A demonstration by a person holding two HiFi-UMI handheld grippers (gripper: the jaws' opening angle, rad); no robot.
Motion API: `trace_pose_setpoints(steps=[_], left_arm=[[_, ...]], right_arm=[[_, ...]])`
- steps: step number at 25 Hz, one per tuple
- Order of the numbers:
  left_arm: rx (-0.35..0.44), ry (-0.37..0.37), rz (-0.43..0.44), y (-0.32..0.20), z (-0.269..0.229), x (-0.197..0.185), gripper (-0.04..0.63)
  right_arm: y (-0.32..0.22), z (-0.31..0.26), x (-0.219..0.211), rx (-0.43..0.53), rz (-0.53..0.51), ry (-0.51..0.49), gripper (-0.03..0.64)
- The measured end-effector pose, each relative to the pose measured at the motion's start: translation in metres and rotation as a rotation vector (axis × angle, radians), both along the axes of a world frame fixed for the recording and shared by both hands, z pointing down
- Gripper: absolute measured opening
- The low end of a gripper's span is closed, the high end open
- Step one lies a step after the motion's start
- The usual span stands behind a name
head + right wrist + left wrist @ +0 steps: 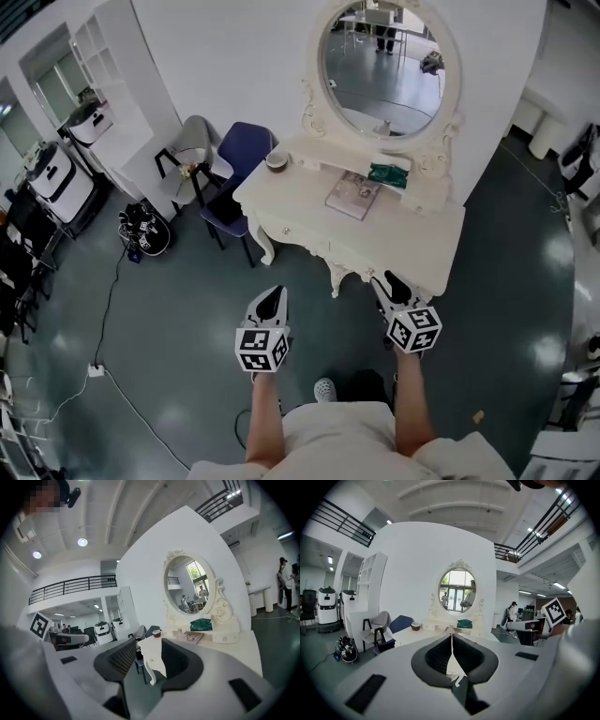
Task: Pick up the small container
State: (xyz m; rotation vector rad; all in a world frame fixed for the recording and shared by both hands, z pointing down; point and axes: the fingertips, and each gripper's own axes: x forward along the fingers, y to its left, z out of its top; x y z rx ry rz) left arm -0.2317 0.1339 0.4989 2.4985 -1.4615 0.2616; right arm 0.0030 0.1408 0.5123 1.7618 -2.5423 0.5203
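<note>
The small container (276, 160) is a brown cup with a pale rim on the left end of a white dressing table (394, 246) with an oval mirror. It also shows small in the left gripper view (416, 626) and the right gripper view (156, 633). Both grippers hover over the floor in front of the table, well short of the container. My left gripper (273, 294) (451, 635) has its jaws together with nothing between them. My right gripper (390, 279) (149, 645) stands open and empty near the table's front edge.
A magazine (353, 195) and a green packet (388, 173) lie on the table to the right of the container. A blue chair (242, 155) and a grey chair (192, 141) stand at the table's left. A black bag (145, 230) and a cable (111, 300) lie on the floor.
</note>
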Motion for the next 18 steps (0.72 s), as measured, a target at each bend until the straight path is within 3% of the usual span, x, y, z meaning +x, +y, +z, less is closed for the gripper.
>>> trace_pose_setpoints(steps=[10, 18], left_arm=[[-0.019, 0.027, 0.017, -0.060, 0.010, 0.003, 0.029], [0.001, 0.030, -0.009, -0.144, 0.002, 0.013, 0.029]], right_arm=[[-0.053, 0.005, -0.007, -0.004, -0.030, -0.009, 0.199], [-0.138, -0.002, 0.001, 0.007, -0.068, -0.002, 0.198]])
